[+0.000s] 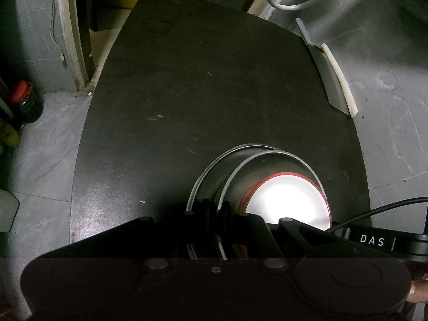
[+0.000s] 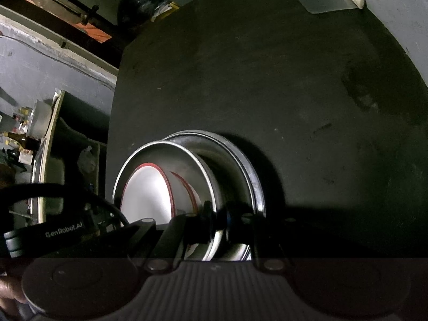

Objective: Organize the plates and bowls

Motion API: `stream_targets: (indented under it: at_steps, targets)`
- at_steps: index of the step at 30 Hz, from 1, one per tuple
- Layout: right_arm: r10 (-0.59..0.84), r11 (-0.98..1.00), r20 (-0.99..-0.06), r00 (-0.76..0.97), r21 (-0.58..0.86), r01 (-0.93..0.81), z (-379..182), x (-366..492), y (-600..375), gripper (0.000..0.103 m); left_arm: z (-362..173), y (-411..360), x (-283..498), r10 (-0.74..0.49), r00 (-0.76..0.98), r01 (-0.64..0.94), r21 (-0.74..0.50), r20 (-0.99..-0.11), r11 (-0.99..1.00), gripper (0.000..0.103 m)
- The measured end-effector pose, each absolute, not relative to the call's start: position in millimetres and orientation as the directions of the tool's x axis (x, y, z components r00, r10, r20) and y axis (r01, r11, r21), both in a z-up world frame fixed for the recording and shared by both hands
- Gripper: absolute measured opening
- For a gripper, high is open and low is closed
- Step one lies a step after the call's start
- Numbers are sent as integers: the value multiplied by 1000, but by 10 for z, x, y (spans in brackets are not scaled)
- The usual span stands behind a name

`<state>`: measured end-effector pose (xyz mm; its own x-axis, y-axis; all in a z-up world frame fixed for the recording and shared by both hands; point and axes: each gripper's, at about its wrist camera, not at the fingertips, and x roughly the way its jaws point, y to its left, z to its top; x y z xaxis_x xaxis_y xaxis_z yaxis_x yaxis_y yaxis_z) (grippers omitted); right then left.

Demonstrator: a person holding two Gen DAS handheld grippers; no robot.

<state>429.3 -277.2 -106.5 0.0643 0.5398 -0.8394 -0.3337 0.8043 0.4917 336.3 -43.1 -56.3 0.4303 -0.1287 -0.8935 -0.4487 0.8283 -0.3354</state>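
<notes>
A stack of dishes hangs tilted on edge over the dark table [image 1: 187, 93]. It is made up of a wide steel plate [image 1: 206, 165], a steel bowl [image 1: 278, 163] and white plates with red rims [image 1: 289, 198] nested inside the bowl. My left gripper [image 1: 216, 208] is shut on the steel bowl's rim at the stack's near edge. In the right wrist view the same steel bowl [image 2: 187, 157], white plates [image 2: 147, 192] and steel plate [image 2: 240, 155] show, with my right gripper [image 2: 218, 211] shut on the bowl's rim. Each gripper's body appears in the other's view, beside the stack.
A grey and white board [image 1: 337, 80] leans at the table's right edge. On the floor to the left stand a dark jar with a red lid [image 1: 25, 99] and a doorway frame [image 1: 75, 40]. Shelves with small items [image 2: 34, 139] stand left of the table.
</notes>
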Motion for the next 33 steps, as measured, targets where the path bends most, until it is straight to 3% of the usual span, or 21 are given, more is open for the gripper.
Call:
stream_targets:
  at_steps: [18,22,24,26,33]
  targets:
    - [533,814,-828,172,447,-371,-942,4082,-2850,16,-463,-572,3311,-38,427,-450,-249,-903,857,18]
    - [519,823,-821,235,407,-396,-847,4003,-2883,31,-410,-649,3287,47,418,-455,-164,-907,875,39]
    - [521,823,-814,256,400,-402,-803,3981,-2906,32,-374,-669,3270,63,432,-452,-155,-900,879,40]
    - [508,835,-814,283,383,-396,-777,3944,-2931,54,-349,-677,3257,74,439,-452,-149,-896,879,41]
    - [515,838,-796,317,389,-383,-753,3899,-2994,54,-283,-688,3209,101,457,-453,-133,-884,882,54]
